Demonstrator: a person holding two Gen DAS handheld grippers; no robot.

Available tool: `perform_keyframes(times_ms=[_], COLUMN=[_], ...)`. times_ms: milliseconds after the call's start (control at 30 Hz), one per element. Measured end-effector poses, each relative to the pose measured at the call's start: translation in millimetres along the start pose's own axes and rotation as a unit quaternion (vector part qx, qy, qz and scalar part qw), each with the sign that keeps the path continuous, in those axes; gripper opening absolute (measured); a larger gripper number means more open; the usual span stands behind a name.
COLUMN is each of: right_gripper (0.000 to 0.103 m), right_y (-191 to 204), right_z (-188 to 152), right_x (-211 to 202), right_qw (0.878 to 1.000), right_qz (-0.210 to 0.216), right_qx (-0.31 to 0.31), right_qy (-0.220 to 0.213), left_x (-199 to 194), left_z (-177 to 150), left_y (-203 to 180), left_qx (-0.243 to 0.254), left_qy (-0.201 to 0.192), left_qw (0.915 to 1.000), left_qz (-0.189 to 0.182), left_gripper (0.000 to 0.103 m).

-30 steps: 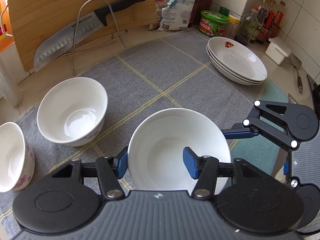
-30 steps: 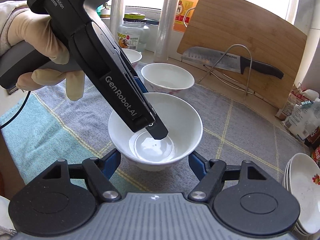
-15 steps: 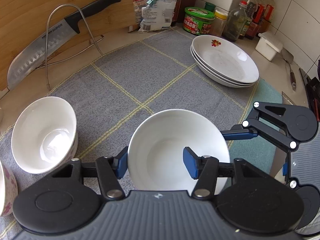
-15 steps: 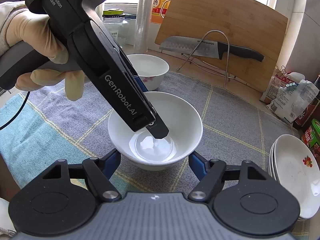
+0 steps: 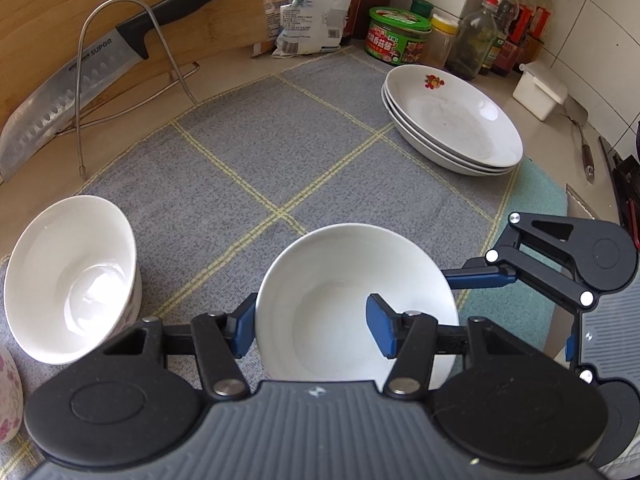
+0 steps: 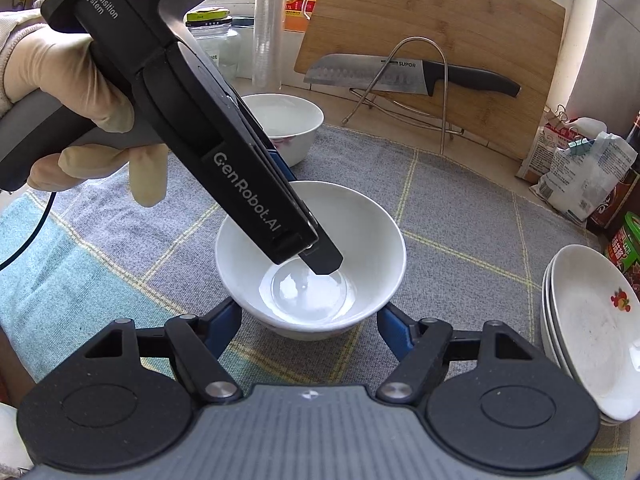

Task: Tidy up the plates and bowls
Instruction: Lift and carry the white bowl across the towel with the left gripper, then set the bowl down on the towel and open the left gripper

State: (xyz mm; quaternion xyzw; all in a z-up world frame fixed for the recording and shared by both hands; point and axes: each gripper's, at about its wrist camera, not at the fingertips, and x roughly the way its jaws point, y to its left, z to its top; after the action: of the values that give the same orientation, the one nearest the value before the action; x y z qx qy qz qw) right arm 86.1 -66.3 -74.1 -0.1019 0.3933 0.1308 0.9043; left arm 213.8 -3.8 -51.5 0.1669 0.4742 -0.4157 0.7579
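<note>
A: What covers the table (image 5: 36, 192)?

B: A grey cloth with yellow lines (image 5: 248, 168), with a teal cloth (image 5: 536, 192) at its right edge. Behind it a wooden cutting board (image 6: 432, 28) leans up, with a knife (image 5: 96, 64) on a wire rack (image 5: 132, 60); jars and bottles line the tiled wall

A: What does each camera show that the other misses?

B: The left one shows a flowered bowl (image 5: 8, 392) at its far left edge, and the right tool (image 5: 500, 276) reaching in from the right. The right one shows the gloved hand (image 6: 76, 112) holding the left tool (image 6: 316, 252)

A: And the dishes?

B: From the left: an empty white bowl (image 5: 68, 276) on the grey cloth, then the held bowl (image 5: 352, 304), also empty, near the middle. The left tool is clamped on its rim, one pad inside and one outside. The right tool's pads close against its outer sides. At the far right, stacked plates (image 5: 452, 120), the top one bare but for a small fruit print
</note>
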Motion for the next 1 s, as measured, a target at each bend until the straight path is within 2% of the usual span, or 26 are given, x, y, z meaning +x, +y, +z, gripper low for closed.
perform_keyframes(times_ms=[867, 933, 967, 1000], right_gripper=[0.079, 0.088, 0.092, 0.102], right_y=[-6.1, -6.4, -6.0, -5.2], right_z=[2.0, 1.4, 1.0, 1.0], right_x=[-1.7, -2.9, -4.9, -6.8], right_qw=[1.0, 1.0, 1.0, 1.0], right_qz=[0.012, 0.014, 0.015, 0.014], right_qx=[0.023, 0.024, 0.023, 0.022], right_qy=[0.006, 0.002, -0.003, -0.009], left_x=[3.9, 1.2, -0.3, -3.2], left_z=[2.5, 2.3, 2.4, 2.2], left_y=[0.5, 0.7, 0.7, 0.0], left_qx=[-0.005, -0.005, -0.005, -0.005], left_qy=[-0.006, -0.013, -0.016, -0.022], left_qw=[1.0, 0.9999, 0.9998, 0.9997], left_qz=[-0.004, -0.005, -0.006, -0.005], left_gripper=[0.058, 0.062, 0.071, 0.076])
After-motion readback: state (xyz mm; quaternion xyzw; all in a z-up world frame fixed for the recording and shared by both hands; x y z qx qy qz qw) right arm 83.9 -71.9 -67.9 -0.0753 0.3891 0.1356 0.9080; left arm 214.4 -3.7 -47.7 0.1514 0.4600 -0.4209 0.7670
